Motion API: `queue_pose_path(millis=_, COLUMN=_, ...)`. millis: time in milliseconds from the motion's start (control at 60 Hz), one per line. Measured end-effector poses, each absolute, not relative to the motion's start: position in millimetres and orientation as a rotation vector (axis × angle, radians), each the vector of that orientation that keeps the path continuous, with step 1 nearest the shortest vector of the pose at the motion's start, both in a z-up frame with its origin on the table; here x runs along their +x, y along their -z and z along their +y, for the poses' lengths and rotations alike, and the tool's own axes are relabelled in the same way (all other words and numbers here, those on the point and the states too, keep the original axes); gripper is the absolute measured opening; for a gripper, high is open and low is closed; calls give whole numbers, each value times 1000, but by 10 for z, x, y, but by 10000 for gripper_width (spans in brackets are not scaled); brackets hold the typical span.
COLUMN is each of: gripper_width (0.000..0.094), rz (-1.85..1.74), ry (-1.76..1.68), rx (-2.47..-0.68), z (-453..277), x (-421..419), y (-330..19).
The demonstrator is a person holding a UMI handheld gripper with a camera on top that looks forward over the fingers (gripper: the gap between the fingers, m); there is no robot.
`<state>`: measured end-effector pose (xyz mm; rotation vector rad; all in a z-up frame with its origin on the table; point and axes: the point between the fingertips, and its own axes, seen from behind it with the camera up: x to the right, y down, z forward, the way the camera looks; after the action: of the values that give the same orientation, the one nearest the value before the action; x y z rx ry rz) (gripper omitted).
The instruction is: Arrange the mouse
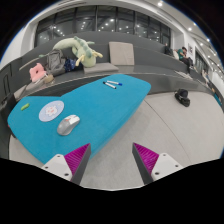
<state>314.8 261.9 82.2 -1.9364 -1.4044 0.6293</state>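
1. The gripper [111, 160] is held above a table [120, 100] covered in blue, its fingers [77, 157] spread apart with nothing between them.
2. A grey mouse [68, 124] is seen on the table just ahead of the left finger.
3. A white disc [51, 112] lies just beyond the mouse.
4. A pen [111, 84] rests further ahead.

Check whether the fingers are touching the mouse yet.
Apart. The gripper view shows the mouse lying on the blue mat, with bare mat between it and the open fingers of the gripper.
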Motion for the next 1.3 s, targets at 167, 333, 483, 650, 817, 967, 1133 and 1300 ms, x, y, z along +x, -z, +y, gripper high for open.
queue_pose_path(millis=167, gripper_width=859, rz=-1439, ry=-678, rx=-1895, z=2320, x=2973, y=-735)
queue_pose_path(millis=333, gripper_width=858, rz=-1511, ry=-761, rx=-1817, z=1832, x=2739, y=-674)
queue_pose_path(millis=483, gripper_width=857, rz=-1592, ry=-833, rx=-1742, z=1326, x=2592, y=-646)
queue_pose_path(millis=650, gripper_width=853, rz=-1622, ry=-873, rx=-1690, z=921, x=2318, y=-545)
queue_pose_path(millis=817, gripper_width=853, rz=-1618, ry=-872, rx=-1671, z=750, x=1961, y=-374)
queue_pose_path(millis=967, gripper_width=853, rz=-1605, ry=-853, rx=-1685, z=743, x=1648, y=-140)
queue_pose_path(millis=1133, gripper_width=852, rz=-1586, ry=-813, rx=-1674, z=794, x=1287, y=52)
queue_pose_path(millis=1300, gripper_width=867, rz=-1561, ry=-804, rx=-1692, z=844, x=979, y=94)
